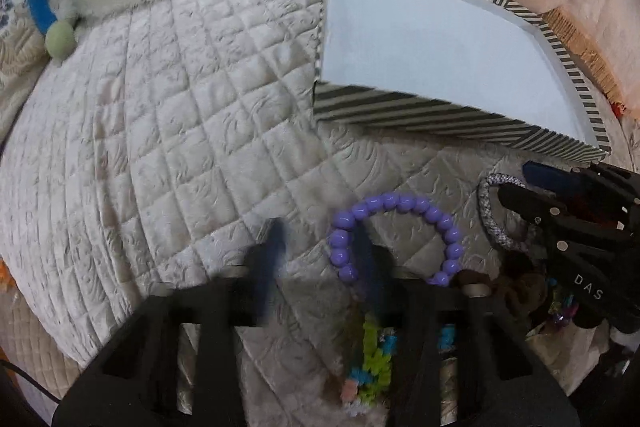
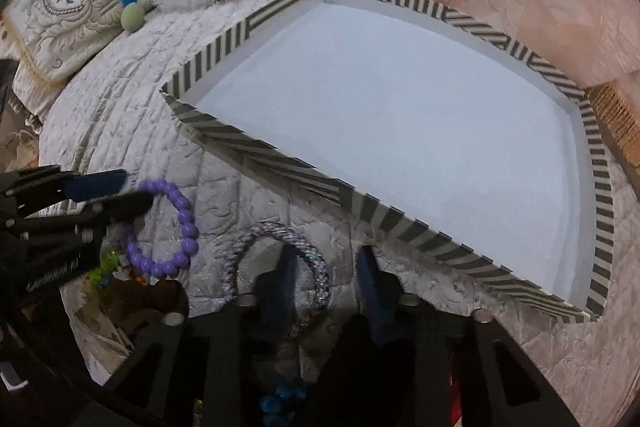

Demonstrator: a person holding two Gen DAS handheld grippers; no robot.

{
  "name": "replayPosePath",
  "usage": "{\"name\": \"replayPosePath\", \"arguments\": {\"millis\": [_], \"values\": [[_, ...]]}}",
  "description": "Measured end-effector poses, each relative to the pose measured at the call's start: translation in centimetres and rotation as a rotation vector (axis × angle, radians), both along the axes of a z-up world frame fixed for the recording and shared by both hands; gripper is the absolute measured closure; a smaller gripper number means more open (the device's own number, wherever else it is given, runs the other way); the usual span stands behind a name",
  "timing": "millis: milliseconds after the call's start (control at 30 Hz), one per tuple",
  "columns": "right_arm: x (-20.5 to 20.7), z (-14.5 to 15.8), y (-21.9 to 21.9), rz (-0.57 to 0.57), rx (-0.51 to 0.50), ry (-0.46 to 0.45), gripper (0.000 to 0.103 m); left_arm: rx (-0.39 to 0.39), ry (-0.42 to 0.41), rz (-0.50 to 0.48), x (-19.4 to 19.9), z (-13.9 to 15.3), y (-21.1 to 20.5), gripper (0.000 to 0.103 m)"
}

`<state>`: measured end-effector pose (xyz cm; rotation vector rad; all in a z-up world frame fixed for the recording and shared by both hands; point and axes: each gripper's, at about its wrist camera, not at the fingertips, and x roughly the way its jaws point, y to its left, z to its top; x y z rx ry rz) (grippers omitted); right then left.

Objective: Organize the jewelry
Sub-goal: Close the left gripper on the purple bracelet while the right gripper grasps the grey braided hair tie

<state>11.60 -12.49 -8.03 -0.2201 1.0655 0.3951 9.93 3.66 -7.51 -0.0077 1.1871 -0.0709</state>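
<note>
Fingers of left gripper [image 1: 318, 247] spread apart, straddling near-left arc of purple bead bracelet [image 1: 400, 207]; nothing gripped. Right gripper [image 2: 326, 263] likewise parted, left finger [image 2: 289, 269] inside sparkly braided bangle [image 2: 280, 259], right finger outside; not yet pinched. Beside fingers: heap of mixed beads, brown scrunchie [image 1: 516, 285]. Beyond fingertips: striped box [image 2: 280, 159], white interior bare. Judgement: sorting barely started, every piece still on quilt [image 1: 160, 107].

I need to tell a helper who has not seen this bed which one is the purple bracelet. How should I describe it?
Find the striped box with the white inside, lying on the quilted bedspread. Just in front of its near wall lie two rings side by side. The purple bracelet is the one made of round glossy lilac beads; its neighbour, the rope bangle, is a speckled grey-white cord.
</note>
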Motion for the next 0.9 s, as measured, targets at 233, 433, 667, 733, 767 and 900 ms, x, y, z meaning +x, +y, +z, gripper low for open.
{"name": "replayPosePath", "arguments": {"millis": [233, 433, 667, 733, 767, 900], "values": [[-0.8, 2.0, -1.4, -0.028, 0.079, -0.021, 0.094, -0.055, -0.049, 0.064, -0.5, 2.4, 2.3, 0.095], [-2.9, 6.3, -2.6, -0.055, 0.17, -0.096, 0.094, -0.084, -0.136, 0.082, -1.7, 6.7, 3.3, 0.095], [-4.3, 9.1, -4.9, -0.102, 0.211, -0.132, 0.094, -0.086, -0.181, 0.059, -2.3, 9.2, 2.8, 0.095], [-4.6, 8.7, -4.6, -0.08, 0.221, -0.118, 0.094, -0.088, -0.183, 0.062, -2.4, 9.3, 3.1, 0.095], [-4.6, 8.3, -4.3, -0.063, 0.227, -0.105, 0.094, -0.09, -0.181, 0.066, -2.5, 9.2, 3.3, 0.095], [-3.8, 5.7, -1.8, -0.017, 0.155, -0.034, 0.053, -0.119, -0.152, 0.094, -2.8, 8.5, 4.2, 0.095]]}}
